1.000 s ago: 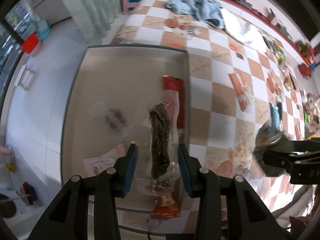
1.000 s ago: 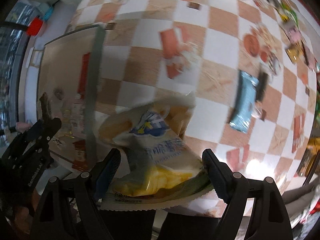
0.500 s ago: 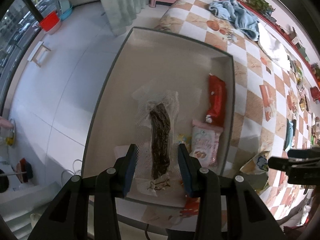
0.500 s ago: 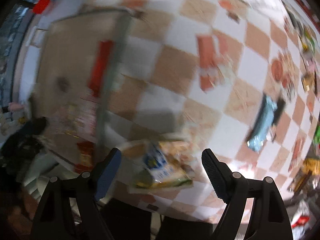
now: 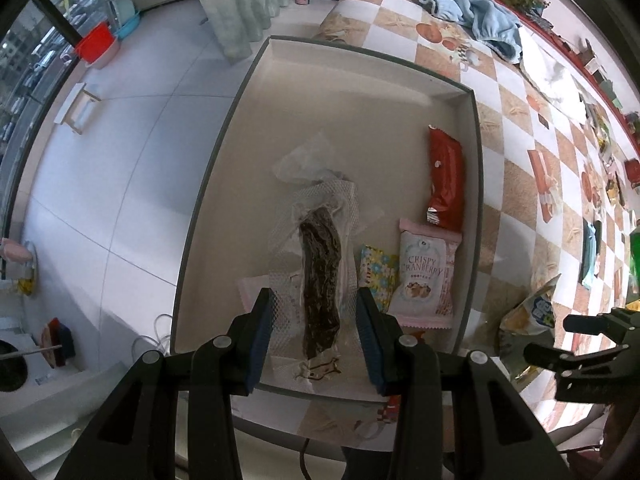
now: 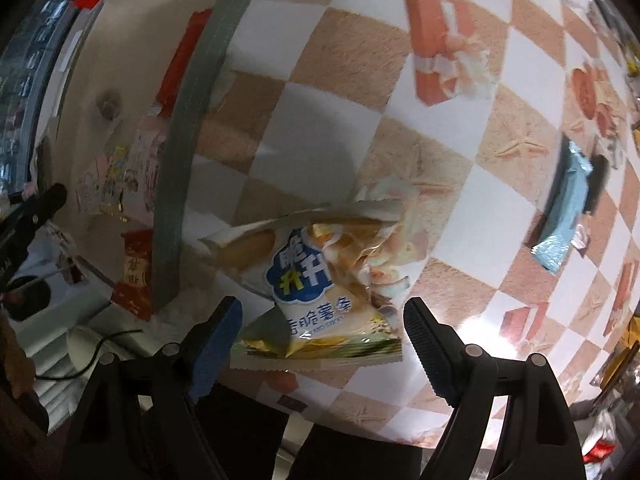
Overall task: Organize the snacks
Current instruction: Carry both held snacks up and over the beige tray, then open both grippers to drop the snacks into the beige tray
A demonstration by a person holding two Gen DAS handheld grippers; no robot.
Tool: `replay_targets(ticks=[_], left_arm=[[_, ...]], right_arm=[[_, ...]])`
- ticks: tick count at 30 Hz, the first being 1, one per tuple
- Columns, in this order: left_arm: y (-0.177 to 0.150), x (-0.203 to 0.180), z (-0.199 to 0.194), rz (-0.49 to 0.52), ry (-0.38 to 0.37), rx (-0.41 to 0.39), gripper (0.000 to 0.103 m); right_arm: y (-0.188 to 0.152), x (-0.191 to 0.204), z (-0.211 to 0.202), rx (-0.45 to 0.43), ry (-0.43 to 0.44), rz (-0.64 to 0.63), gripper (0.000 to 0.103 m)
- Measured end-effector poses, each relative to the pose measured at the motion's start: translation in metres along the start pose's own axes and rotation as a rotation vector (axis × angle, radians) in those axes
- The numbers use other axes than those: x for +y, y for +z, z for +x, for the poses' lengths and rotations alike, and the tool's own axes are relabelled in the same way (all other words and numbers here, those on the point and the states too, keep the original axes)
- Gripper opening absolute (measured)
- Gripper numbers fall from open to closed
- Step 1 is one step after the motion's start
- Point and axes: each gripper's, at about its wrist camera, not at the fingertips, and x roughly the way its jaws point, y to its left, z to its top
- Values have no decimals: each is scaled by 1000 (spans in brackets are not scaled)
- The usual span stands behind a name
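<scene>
Across the checkered tablecloth [image 5: 516, 92], which covers the whole surface, snacks lie scattered, and near its edge sits the shallow grey-rimmed tray [image 5: 248, 80] meant to collect them. Inside the tray, along its right wall, lie a red packet [image 5: 446, 176], a pink cranberry pouch [image 5: 426, 276] and a small floral-print sweet [image 5: 378, 276] tucked beside it.

Directly over the tray hangs the left gripper [image 5: 316, 336], pointing straight down. Its jaws are clamped on a clear vacuum pouch of dark dried meat [image 5: 320, 280], pads pressing the plastic on both sides. The pouch's long axis runs away from the jaws toward the tray's far wall, and its free end hangs above the bare floor left of the other packets. To my eye, this hand needs only to lower and let go.

Outside the tray, just beyond its right rim, a yellow chip bag [image 6: 320, 276] lies on the cloth. The right gripper [image 6: 320, 336] stands above it with jaws spread wide, not touching it. The bag's near, serrated edge sits between the fingertips, and its length runs straight ahead from the jaws, so its narrower width faces the pads. This hand is plainly the nearer one; it probably has to drop further and close across that lower part.
</scene>
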Motion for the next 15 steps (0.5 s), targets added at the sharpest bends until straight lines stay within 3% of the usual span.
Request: replay_targets(ticks=[4, 6, 7, 15], left_arm=[[-1, -3, 1, -2, -2, 7, 44], [-1, -4, 2, 3, -1, 9, 44], [-1, -4, 3, 2, -1, 11, 44], [1, 0, 7, -21, -1, 11, 44]], right_arm=[[4, 8, 14, 34, -54, -28, 84], [7, 8, 24, 67, -67, -12, 62], [8, 8, 27, 80, -64, -6, 59], [14, 0, -6, 15, 17, 21, 56]])
